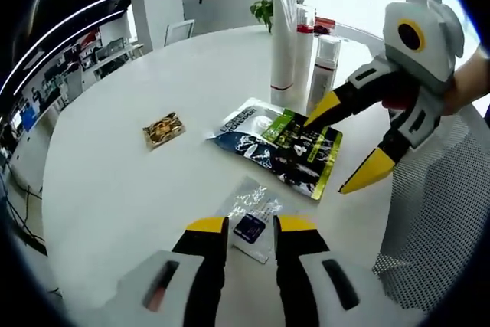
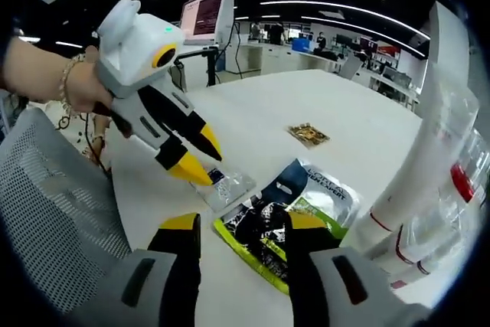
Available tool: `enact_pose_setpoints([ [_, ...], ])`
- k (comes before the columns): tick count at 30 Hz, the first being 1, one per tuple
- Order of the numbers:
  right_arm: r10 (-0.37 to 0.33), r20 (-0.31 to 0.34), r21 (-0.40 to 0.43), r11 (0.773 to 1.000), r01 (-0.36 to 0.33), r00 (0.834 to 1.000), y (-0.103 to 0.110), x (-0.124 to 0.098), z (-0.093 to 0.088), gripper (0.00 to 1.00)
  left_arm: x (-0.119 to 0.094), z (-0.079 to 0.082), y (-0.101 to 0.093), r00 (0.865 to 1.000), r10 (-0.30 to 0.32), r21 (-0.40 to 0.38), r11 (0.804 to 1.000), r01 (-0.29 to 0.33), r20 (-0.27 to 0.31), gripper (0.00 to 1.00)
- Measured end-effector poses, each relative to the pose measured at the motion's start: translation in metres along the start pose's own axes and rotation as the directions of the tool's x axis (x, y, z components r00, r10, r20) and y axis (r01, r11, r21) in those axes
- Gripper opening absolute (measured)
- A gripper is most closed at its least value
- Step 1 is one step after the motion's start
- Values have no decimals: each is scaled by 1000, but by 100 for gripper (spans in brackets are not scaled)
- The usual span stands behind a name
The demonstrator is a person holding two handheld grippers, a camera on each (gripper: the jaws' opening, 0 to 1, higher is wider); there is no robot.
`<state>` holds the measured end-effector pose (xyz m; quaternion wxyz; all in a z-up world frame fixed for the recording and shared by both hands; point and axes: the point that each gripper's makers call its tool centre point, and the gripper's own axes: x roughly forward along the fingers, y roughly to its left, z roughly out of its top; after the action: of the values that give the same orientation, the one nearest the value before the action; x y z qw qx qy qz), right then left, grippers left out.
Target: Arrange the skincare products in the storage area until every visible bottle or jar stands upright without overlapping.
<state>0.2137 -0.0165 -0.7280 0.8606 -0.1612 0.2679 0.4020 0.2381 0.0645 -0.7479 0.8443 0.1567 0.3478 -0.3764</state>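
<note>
Standing together near the desk's (image 1: 115,166) far edge were three upright skincare bottles (image 1: 295,44), touching or nearly so. One dark-and-green packet (image 1: 279,143), one small clear sachet (image 1: 249,216) and one gold wrapper (image 1: 163,129) lay flat. Left tool (image 1: 251,227) hovered released over the sachet; right tool (image 2: 241,227) hung released above the packet.

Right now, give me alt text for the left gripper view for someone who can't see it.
The right claw, open, reaches over a green-and-black sachet on a round white table. The left claw is open at a small clear packet; three white bottles stand upright behind.
</note>
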Motion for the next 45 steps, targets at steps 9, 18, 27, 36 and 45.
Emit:
enact_pose_setpoints([
  [9,-37,34,-3,999,37,999,-7,-28,3,59,-12,2,-12,1000,20,-41,999,-20,-1,45],
  [18,-127,111,13,992,126,986,-21,-66,21,74,-33,17,-22,1000,20,-122,992,-17,19,63],
  [27,-229,158,71,973,220,961,-46,-105,30,90,-51,23,-27,998,34,-177,984,-25,48,73],
  [36,-273,178,116,960,255,945,-67,-127,26,100,-67,21,-26,996,58,-183,982,-45,67,87],
  [45,-310,174,184,943,278,935,-82,-146,14,100,-87,28,-31,988,81,-216,975,-52,130,99],
])
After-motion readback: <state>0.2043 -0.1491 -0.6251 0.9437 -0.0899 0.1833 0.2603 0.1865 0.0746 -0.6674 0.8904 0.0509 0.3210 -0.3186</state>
